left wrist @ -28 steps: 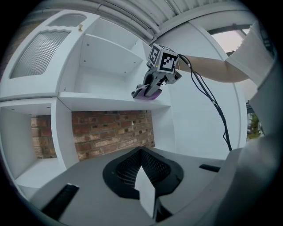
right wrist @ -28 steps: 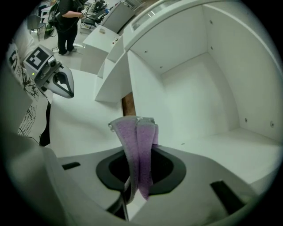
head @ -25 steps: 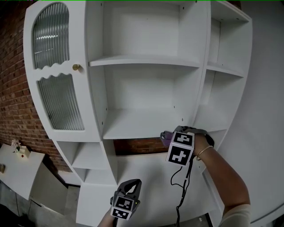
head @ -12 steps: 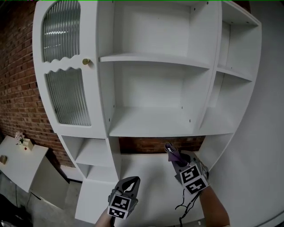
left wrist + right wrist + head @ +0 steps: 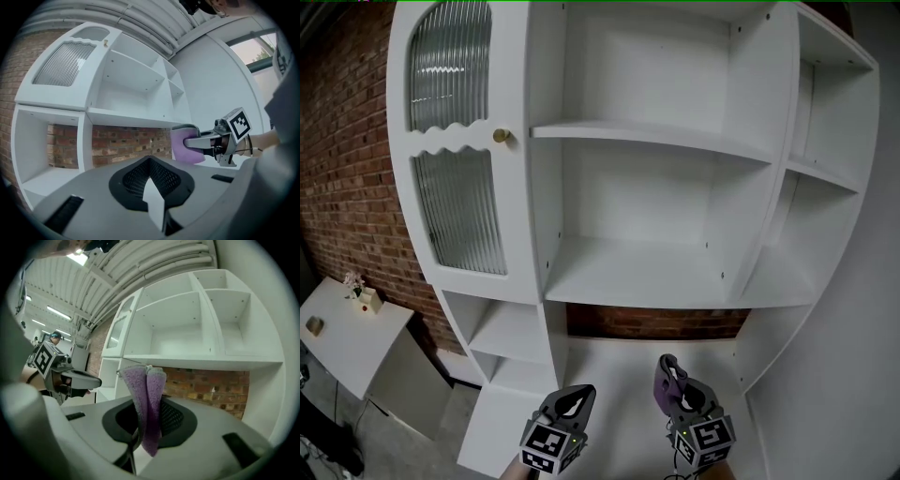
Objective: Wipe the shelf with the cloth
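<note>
1. right gripper [image 5: 667, 367] low in the head view, right of centre, in front of the cabinet's bottom opening. jaws pinched on a purple cloth [image 5: 147, 404]; the cloth is folded, stands up past the jaw tips and hangs down between them.
2. cloth is clear of every board and touches no shelf surface. it is held in the air below the wide middle shelf [image 5: 647, 272].
3. left gripper [image 5: 572, 401] low and left of the right one, a gap between them. jaws pressed together, nothing between them.
4. the left gripper view looks across at the right gripper, with the cloth showing as a lilac pad at its tip.
5. cabinet is white, with open bays in the centre and on the right, and bare boards. a red brick strip [image 5: 656, 323] shows behind the gap under the middle shelf.
6. left side of the cabinet has a ribbed glass door [image 5: 457, 211] with a wavy rail and a small brass knob [image 5: 500, 136].
7. brick wall [image 5: 342, 187] to the left of the cabinet. a small white table [image 5: 347, 347] stands at lower left with tiny items on it, too small to identify.
</note>
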